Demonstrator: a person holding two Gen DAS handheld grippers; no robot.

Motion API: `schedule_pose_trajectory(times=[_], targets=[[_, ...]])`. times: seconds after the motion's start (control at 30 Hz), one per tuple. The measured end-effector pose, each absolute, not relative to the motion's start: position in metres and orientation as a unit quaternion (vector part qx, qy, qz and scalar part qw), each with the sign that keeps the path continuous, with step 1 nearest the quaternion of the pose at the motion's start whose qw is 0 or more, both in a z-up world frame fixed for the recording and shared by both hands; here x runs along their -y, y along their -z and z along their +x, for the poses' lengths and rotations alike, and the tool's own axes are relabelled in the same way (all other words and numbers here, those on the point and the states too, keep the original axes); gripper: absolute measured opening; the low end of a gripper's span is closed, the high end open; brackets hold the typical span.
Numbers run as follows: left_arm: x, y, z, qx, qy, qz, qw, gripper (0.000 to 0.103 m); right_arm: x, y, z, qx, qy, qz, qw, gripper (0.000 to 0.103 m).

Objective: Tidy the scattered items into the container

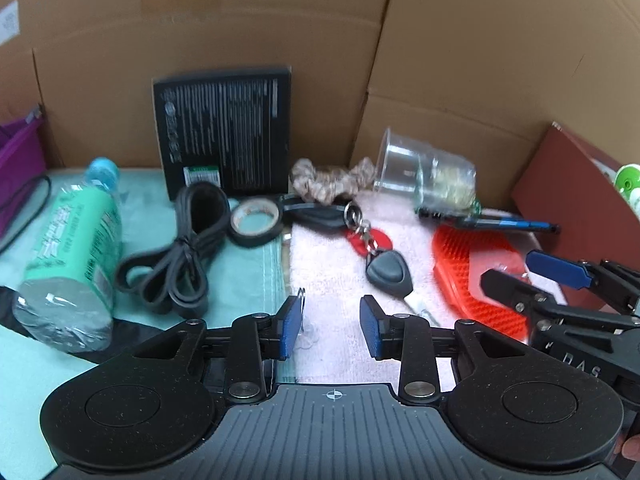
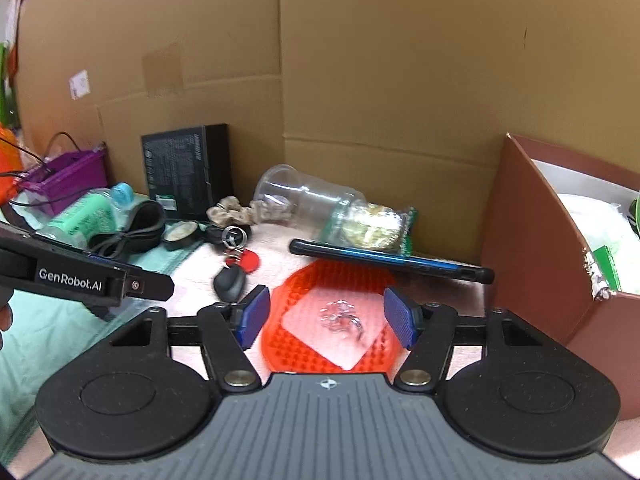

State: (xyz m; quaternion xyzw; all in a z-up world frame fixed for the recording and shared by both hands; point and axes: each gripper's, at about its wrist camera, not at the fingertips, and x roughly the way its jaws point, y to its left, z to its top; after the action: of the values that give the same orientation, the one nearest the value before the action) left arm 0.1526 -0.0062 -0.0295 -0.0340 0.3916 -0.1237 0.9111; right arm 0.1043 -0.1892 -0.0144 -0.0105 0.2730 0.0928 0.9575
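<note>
- A purple basket [image 2: 66, 184] sat at the far left against the cardboard wall, with a black cord hanging over its rim.
- A green-labelled bottle [image 1: 74, 248] lay on its side on the teal cloth [image 1: 248, 280]; its print was too blurred to read.
- A bundled black cable [image 1: 180, 256] and a roll of tape [image 1: 256, 222] lay just beside it, loose and likely waiting to be gathered.
- A black box [image 1: 224, 136] leaned upright against the cardboard; its white text was too small to read.
- The left gripper [image 1: 330, 326] hovered low over the pale towel [image 1: 332, 280] with its blue pads apart and nothing between them. The car key [image 1: 388, 272] lay just ahead, probably its target. Its side read "GenRobot.AI".
- A scrunchie [image 1: 328, 180] and a tipped clear cup [image 1: 424, 172] lay near the wall.
- The right gripper [image 2: 326, 318] stood wide apart over the red bristled pad [image 2: 304, 288], holding nothing; a small clear trinket [image 2: 340, 316] on the pad lay between the pads, apparently lined up for a pinch.
- A dark phone [image 2: 392, 260] rested across the pad's far edge.
- The brown box [image 2: 532, 240], seemingly the container, stood at the right and already held a few things.
</note>
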Motion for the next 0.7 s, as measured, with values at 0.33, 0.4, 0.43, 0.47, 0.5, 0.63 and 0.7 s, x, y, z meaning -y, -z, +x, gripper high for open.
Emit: schedule_pose_trajectory(times=[0.33,0.4,0.43,0.47,0.5,0.63,0.7], targets=[[0.003,0.027,0.153,-0.384,0.109,-0.041,0.916,0.035,0.192,0.021,0.103,-0.298,-0.116,0.008,0.947,0.006],[0.007,0.028,0.155,-0.381,0.109,-0.031,0.917,0.036,0.19,0.021,0.103,-0.299,-0.118,0.006,0.947,0.006],[0.009,0.029,0.155,-0.38,0.109,-0.024,0.918,0.036,0.19,0.021,0.103,-0.299,-0.118,0.006,0.947,0.006],[0.011,0.029,0.155,-0.377,0.106,-0.014,0.92,0.029,0.19,0.021,0.103,-0.3,-0.119,0.007,0.947,0.005],[0.013,0.029,0.154,-0.375,0.102,-0.004,0.922,0.008,0.191,0.021,0.103,-0.3,-0.121,0.009,0.946,0.005],[0.006,0.028,0.149,-0.371,0.096,-0.008,0.924,0.0,0.193,0.019,0.098,-0.301,-0.127,0.019,0.945,0.003],[0.003,0.024,0.142,-0.366,0.095,-0.012,0.926,0.0,0.194,0.016,0.093,-0.299,-0.131,0.025,0.945,0.003]])
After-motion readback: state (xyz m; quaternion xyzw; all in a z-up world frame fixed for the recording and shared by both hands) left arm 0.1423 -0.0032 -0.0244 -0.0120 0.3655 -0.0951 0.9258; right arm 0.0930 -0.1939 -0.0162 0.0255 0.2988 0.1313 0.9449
